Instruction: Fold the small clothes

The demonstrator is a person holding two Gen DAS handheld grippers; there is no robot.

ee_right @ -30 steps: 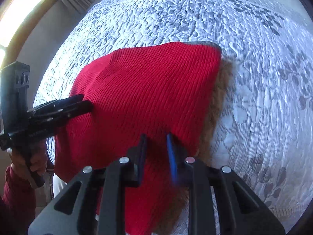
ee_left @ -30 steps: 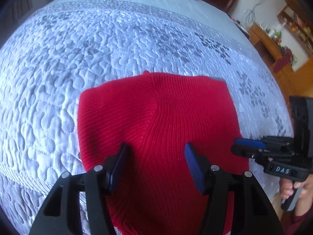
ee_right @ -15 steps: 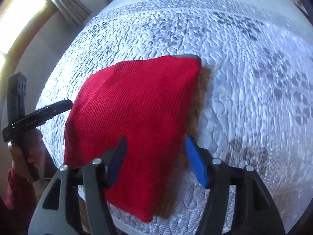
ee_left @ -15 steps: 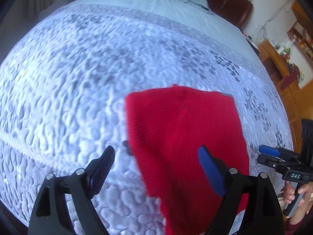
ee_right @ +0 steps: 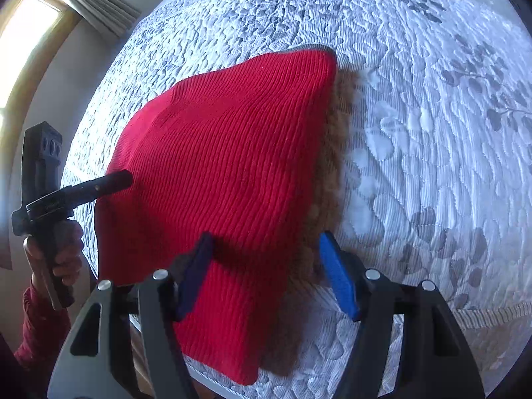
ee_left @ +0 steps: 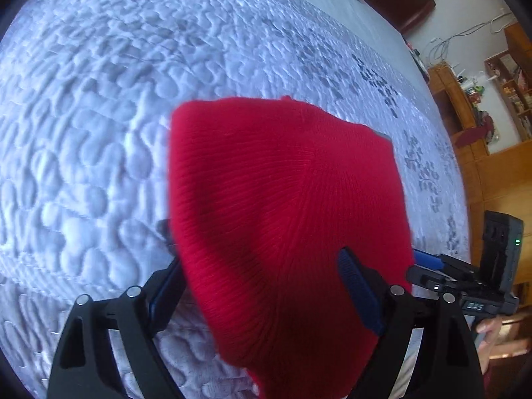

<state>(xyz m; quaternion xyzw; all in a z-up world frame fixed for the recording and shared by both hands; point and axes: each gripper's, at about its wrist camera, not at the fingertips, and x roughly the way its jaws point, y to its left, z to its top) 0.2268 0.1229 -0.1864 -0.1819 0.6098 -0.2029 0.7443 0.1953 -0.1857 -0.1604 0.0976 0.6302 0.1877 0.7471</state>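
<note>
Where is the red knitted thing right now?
The red knit garment lies flat on the grey quilted bedspread, near its front edge, between the open left gripper and open right gripper.

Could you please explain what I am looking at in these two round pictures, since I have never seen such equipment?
No robot is here. A person holds a two-finger tool in each hand, and each tool carries a wide-angle camera looking forward along its fingers, hence the round, bulging pictures.

One picture comes from the left tool, whose black arms with blue pads fill the bottom; the right tool shows at its edge. The other picture comes from the right tool, and there the left tool is seen side-on in a hand.

A red knit garment lies on a quilted bedspread, with a brown furry edge peeking out along one side. Both tools are open, reaching over the garment; neither grips anything.
</note>
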